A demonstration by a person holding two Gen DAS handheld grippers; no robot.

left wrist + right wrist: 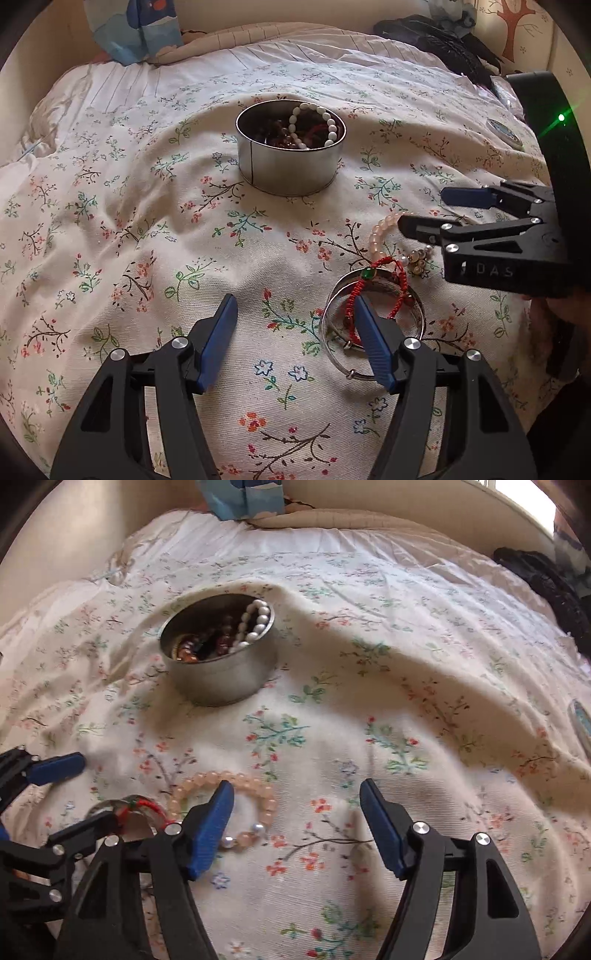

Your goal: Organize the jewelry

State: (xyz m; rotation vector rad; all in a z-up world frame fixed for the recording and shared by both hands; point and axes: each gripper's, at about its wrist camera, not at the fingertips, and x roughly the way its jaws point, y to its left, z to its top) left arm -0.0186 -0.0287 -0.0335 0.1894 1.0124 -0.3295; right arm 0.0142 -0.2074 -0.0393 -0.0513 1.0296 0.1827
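A round metal tin [291, 170] [221, 679] stands on the floral bedspread, holding dark beads and a white bead bracelet [328, 122] [258, 618]. Nearer lie silver bangles [325, 321] [99, 806] with a red cord bracelet [354, 295] [147, 805] draped across them, and a pink bead bracelet [375, 240] [255, 784]. My left gripper [295, 301] [99, 788] is open, its right finger over the bangles and red cord. My right gripper [295, 786] [423, 209] is open, its left finger over the pink bracelet. Neither holds anything.
A small pearl piece [419, 262] lies beside the pink bracelet. A round lid-like disc [504, 133] [580, 723] rests at the right. Dark clothing [443, 40] [546, 583] lies at the far right, blue patterned fabric [136, 33] at the head. The bedspread is wrinkled.
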